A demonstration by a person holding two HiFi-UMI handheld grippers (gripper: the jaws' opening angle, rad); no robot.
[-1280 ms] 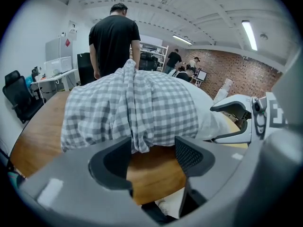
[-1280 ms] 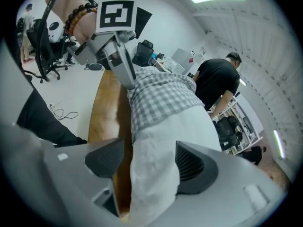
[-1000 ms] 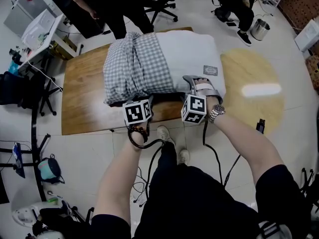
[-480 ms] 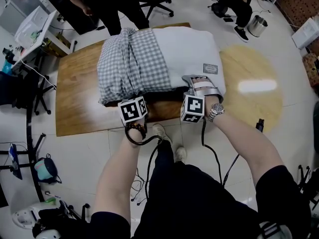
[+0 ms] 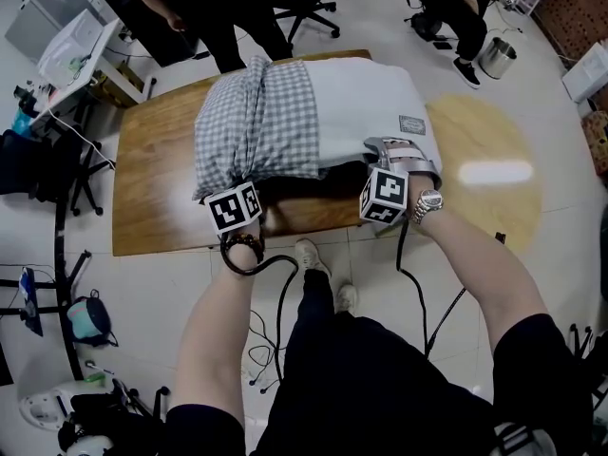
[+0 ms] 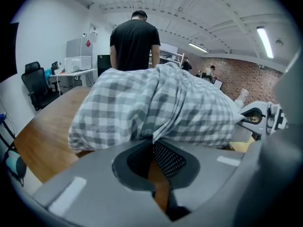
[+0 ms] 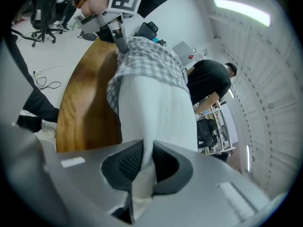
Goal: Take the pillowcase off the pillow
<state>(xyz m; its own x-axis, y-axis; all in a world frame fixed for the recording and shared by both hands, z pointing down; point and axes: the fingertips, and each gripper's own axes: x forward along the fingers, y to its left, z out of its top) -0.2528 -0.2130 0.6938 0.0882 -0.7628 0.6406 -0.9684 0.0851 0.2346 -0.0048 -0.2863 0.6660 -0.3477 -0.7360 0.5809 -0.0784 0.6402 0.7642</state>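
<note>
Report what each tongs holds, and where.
Left tongs: grey-checked cloth pillowcase, near bunched edge. Right tongs, just closing: white fabric pillow, near edge.

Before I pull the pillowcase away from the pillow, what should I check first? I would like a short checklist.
Left tongs gripping the grey-and-white checked fabric pillowcase: ok, just closed on a fold.
Right tongs holding the white soft pillow: ok, just closed on its edge.
Pillow's right half already bare: ok.
Pillow lying on the brown wooden table: ok.
Pulling path free: cannot tell; person in black stands behind.
</note>
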